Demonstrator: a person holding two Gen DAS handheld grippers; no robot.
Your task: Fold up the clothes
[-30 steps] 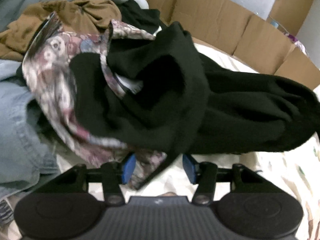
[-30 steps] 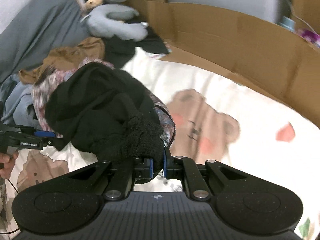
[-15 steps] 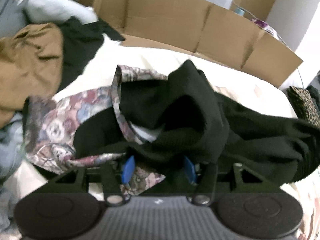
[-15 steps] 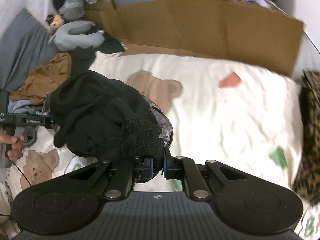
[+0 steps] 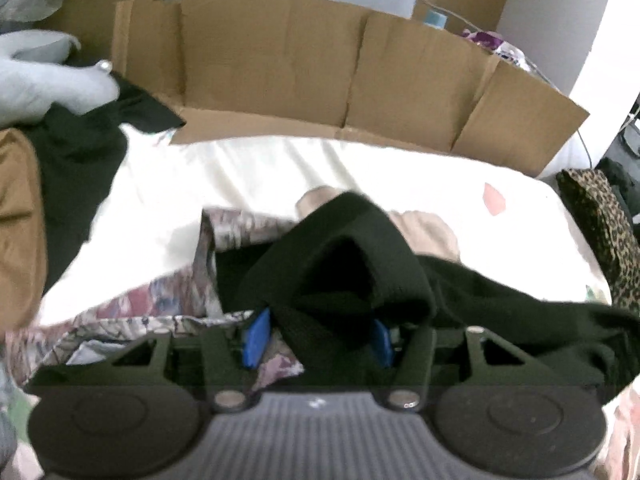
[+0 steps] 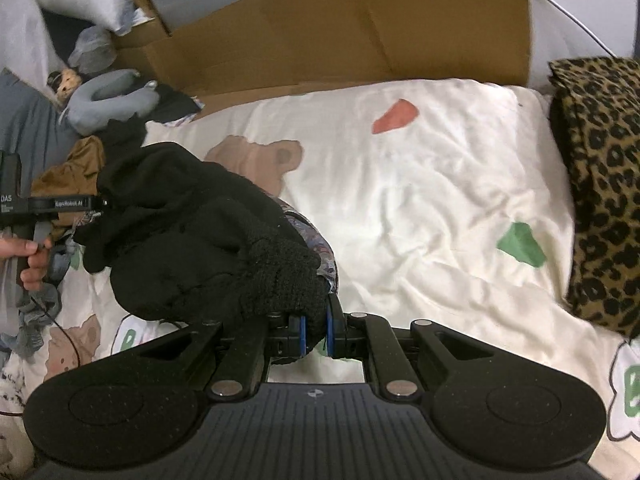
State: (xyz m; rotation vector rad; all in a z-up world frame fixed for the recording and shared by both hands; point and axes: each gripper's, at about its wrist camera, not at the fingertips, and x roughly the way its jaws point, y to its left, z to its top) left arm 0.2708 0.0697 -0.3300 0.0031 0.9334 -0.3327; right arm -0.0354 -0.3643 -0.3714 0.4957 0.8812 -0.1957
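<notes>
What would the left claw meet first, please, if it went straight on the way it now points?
The left claw would press further into the black knit garment already bunched between its open blue pads. Beyond that lies the white printed bedsheet, though depth is unclear.

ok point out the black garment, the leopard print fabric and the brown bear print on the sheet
black garment (image 6: 208, 248), right wrist view, middle of the bunched knit
leopard print fabric (image 6: 600, 168), right wrist view, its top face
brown bear print (image 6: 256, 160), right wrist view, the bear's head

A home bedroom: bear-print bedsheet (image 6: 420, 208), clothes pile (image 6: 76, 168) far left, neck pillow (image 6: 108, 100), cardboard (image 6: 340, 32) behind
</notes>
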